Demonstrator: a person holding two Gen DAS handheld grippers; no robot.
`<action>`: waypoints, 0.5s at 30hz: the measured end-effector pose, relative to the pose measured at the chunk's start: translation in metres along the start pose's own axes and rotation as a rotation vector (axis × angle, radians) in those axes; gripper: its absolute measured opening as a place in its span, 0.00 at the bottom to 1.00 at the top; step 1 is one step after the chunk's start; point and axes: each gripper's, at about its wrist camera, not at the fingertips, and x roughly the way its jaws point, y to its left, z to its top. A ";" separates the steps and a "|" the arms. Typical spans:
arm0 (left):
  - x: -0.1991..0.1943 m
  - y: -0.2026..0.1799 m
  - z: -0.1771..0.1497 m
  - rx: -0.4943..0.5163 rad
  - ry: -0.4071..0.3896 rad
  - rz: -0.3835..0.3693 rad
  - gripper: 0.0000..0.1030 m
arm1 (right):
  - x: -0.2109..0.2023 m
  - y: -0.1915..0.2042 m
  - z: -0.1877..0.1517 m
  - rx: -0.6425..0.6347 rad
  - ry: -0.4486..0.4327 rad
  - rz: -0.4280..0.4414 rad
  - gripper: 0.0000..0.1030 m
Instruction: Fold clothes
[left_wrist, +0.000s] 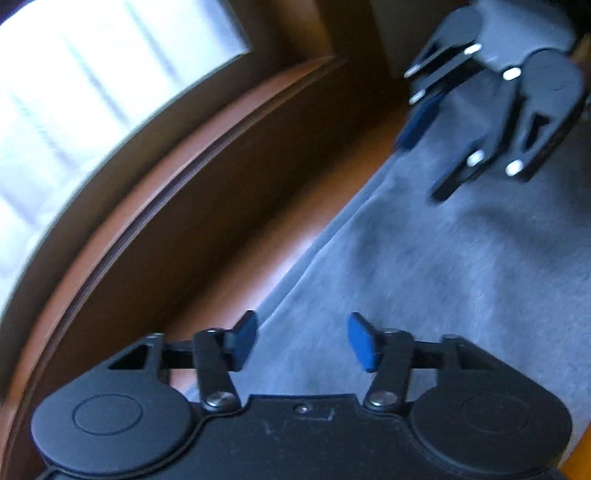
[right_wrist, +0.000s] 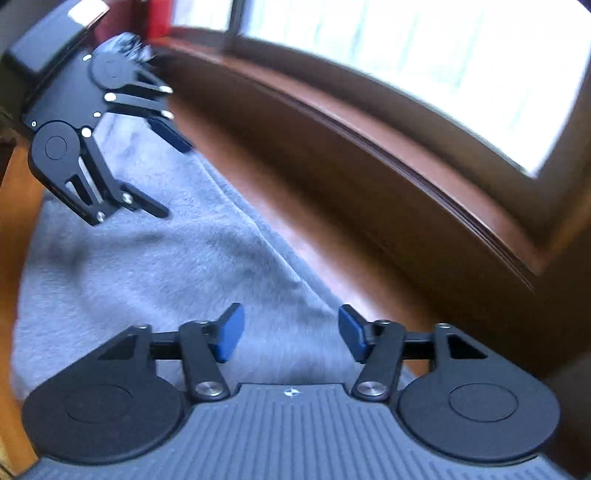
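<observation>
A grey fleece garment (left_wrist: 443, 277) (right_wrist: 147, 266) lies spread on a brown wooden surface (left_wrist: 314, 206) (right_wrist: 295, 199). My left gripper (left_wrist: 303, 341) hovers over the garment's edge, its blue pads (left_wrist: 245, 339) apart with only cloth seen below the gap. It also shows in the right wrist view, where the left gripper (right_wrist: 166, 173) stands over the far part of the cloth. My right gripper (right_wrist: 291, 332) is likewise open above the garment's edge, nothing pinched between its pads (right_wrist: 352, 334). In the left wrist view the right gripper (left_wrist: 434, 155) hangs over the cloth at top right. Both views are blurred.
A raised wooden ledge (left_wrist: 177, 177) (right_wrist: 424, 177) runs along the surface beneath a bright window (left_wrist: 92, 92) (right_wrist: 443, 74). A black box (right_wrist: 44, 48) and a red object (right_wrist: 159, 18) stand at the far end behind the left gripper.
</observation>
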 end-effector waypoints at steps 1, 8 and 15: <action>0.003 0.004 0.001 0.008 -0.004 -0.035 0.48 | 0.004 -0.009 0.003 0.008 -0.001 0.043 0.52; 0.025 0.029 0.001 0.101 0.025 -0.179 0.66 | 0.028 -0.026 0.020 -0.022 0.006 0.164 0.52; 0.026 0.031 0.003 0.073 0.031 -0.249 0.13 | 0.032 -0.023 0.026 -0.042 0.042 0.190 0.03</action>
